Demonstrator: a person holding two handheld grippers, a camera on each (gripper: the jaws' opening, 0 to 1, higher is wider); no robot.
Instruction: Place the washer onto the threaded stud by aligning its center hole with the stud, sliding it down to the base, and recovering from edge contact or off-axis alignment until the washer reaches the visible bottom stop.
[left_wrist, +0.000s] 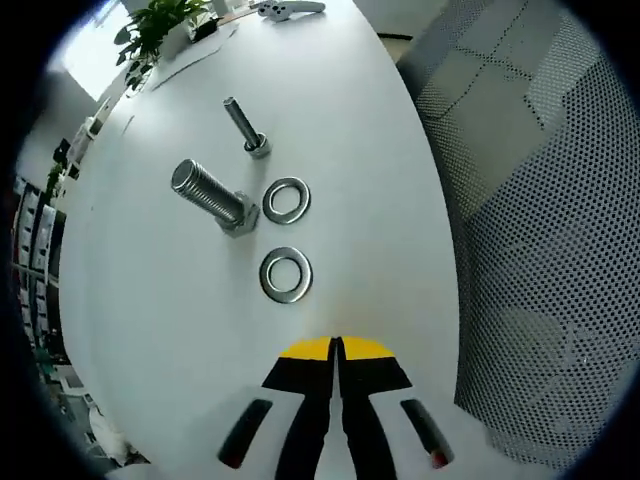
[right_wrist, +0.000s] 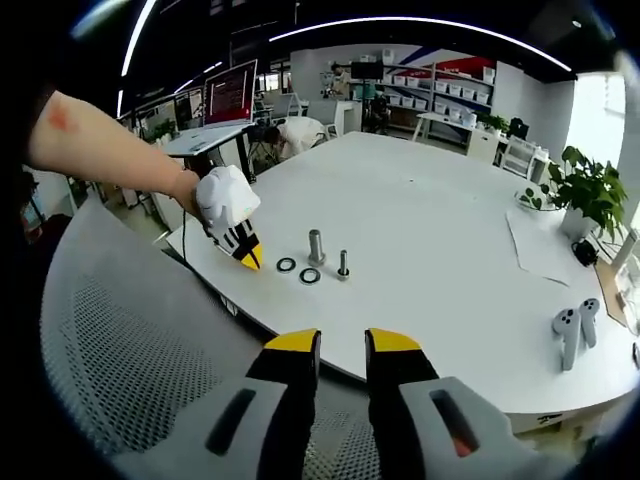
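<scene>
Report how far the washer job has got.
Nothing is done yet: both washers lie flat on the table, beside the studs. The left gripper hovers shut and empty near them; the right gripper is open, off the table. Picking, aligning and seating remain.

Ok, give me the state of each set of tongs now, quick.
Left tongs: shut, holding nothing, above the table short of the near washer.
Right tongs: open, empty, held back off the table's edge.
</scene>
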